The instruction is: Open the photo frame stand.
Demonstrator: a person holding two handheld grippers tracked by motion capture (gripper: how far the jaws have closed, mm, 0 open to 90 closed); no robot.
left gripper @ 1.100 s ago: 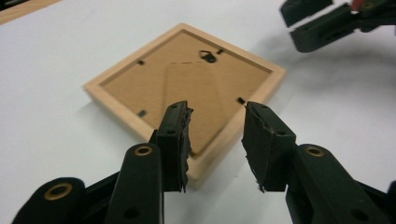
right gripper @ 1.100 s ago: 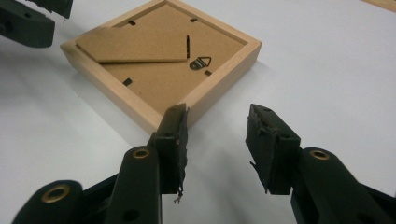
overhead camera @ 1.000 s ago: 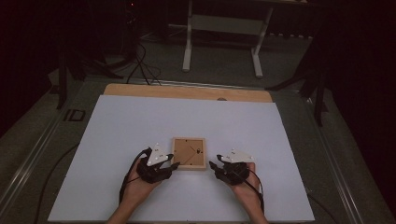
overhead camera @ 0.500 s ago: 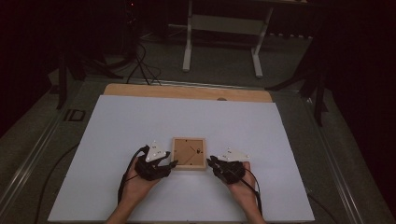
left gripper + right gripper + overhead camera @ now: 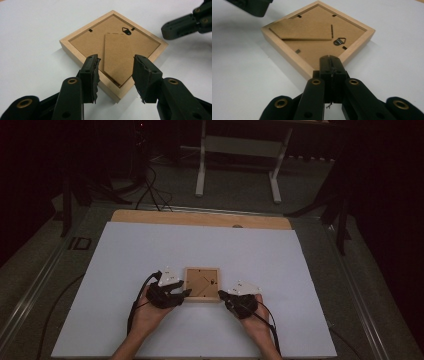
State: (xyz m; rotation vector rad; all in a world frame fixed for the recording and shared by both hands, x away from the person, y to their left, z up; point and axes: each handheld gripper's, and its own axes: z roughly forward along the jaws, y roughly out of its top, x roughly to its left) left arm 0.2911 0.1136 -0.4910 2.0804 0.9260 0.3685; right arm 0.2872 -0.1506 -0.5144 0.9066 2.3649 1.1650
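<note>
A light wooden picture frame (image 5: pixel 202 284) lies face down on the white sheet, its brown backing board, fold-out stand and hanger hook up. My left gripper (image 5: pixel 183 294) is at its left near corner. Seen from the left gripper view, the left gripper (image 5: pixel 116 60) is open and its pads (image 5: pixel 91 67) straddle that corner of the frame (image 5: pixel 112 40) without pressing it. My right gripper (image 5: pixel 223 295) is at the frame's right near corner. Its jaws have just been closing and the right gripper (image 5: pixel 331 60) is shut with nothing between them, its tip over the frame's (image 5: pixel 312 32) corner.
The white sheet (image 5: pixel 200 245) covers the table, with a wooden strip (image 5: pixel 200 218) along its far edge. Behind the table stand a white metal stand (image 5: pixel 240 150) and cables (image 5: pixel 150 185) on the floor. Metal rails run along both sides.
The right gripper's jaws have drawn together. Both hands and the frame have kept their places.
</note>
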